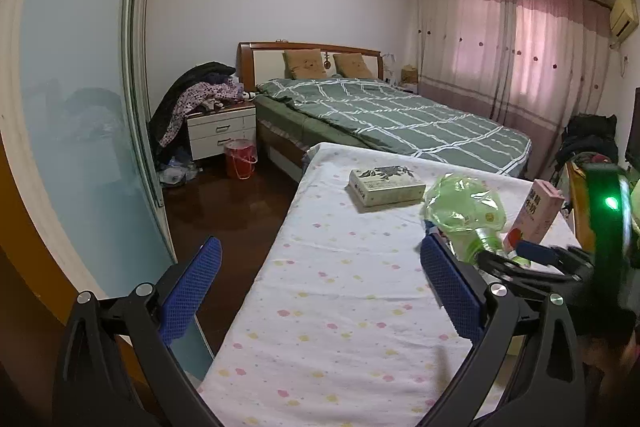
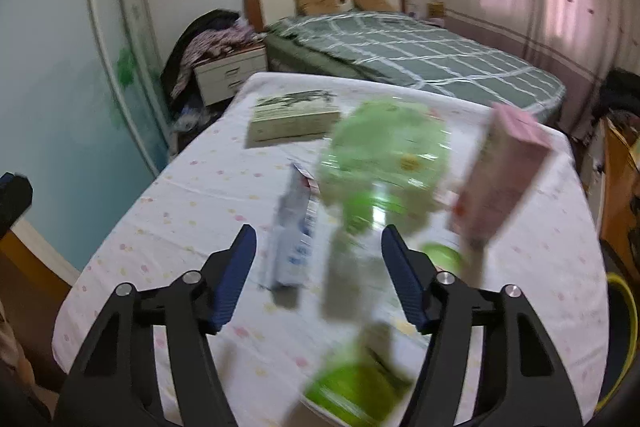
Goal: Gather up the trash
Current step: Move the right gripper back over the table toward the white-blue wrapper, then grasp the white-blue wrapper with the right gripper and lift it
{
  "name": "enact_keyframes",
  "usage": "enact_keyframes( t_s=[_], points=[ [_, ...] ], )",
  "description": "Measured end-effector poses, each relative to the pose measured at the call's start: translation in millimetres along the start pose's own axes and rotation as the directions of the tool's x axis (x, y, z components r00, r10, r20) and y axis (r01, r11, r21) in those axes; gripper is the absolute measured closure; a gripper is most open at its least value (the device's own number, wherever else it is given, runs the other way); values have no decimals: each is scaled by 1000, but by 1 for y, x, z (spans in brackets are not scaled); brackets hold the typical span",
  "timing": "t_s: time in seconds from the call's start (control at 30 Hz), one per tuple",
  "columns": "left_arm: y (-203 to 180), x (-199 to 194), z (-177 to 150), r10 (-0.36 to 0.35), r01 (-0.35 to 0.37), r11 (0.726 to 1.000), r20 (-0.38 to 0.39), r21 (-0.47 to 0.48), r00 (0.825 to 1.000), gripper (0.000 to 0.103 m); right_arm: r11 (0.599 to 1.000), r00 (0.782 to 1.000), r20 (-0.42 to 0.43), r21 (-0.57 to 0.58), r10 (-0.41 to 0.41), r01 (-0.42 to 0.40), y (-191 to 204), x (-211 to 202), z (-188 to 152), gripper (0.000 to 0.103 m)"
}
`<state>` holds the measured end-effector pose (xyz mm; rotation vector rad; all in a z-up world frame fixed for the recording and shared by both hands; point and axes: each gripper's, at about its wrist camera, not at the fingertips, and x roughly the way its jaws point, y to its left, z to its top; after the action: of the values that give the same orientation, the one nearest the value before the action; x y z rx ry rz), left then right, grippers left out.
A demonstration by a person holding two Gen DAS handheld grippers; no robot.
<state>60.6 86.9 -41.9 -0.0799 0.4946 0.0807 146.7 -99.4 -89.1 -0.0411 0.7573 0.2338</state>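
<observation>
Here, right claw (image 2: pixel 318 269) spread and empty, aimed at crumpled green bottle (image 2: pixel 384 163) lying just ahead on tabletop (image 2: pixel 192 195), neck toward it. Left claw (image 1: pixel 320 291) also spread, farther off to the bottle's left.

Crumpled green bottle (image 1: pixel 464 211) beside pink carton (image 1: pixel 534 215)

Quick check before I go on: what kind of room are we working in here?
A home bedroom, almost certainly: a double bed with a green checked cover, a nightstand heaped with clothes, and pink curtains over the window.
</observation>
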Motion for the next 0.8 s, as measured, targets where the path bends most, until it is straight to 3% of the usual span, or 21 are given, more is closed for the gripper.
enact_keyframes(
  t_s=[0.27, 0.63, 0.8],
  points=[
    [10, 13, -3, -9, 9, 1000, -29, -22, 1000, 5, 998, 998, -59, -66, 14, -18, 27, 35, 21, 45],
    [17, 23, -6, -11, 10, 999, -48, -37, 999, 5, 997, 977, -205, -55, -55, 44, 29, 86, 21, 45],
    [18, 26, -7, -17, 15, 999, -56, -40, 998, 5, 996, 972, -224, -52, -76, 66, 28, 88, 14, 60]
  ],
)
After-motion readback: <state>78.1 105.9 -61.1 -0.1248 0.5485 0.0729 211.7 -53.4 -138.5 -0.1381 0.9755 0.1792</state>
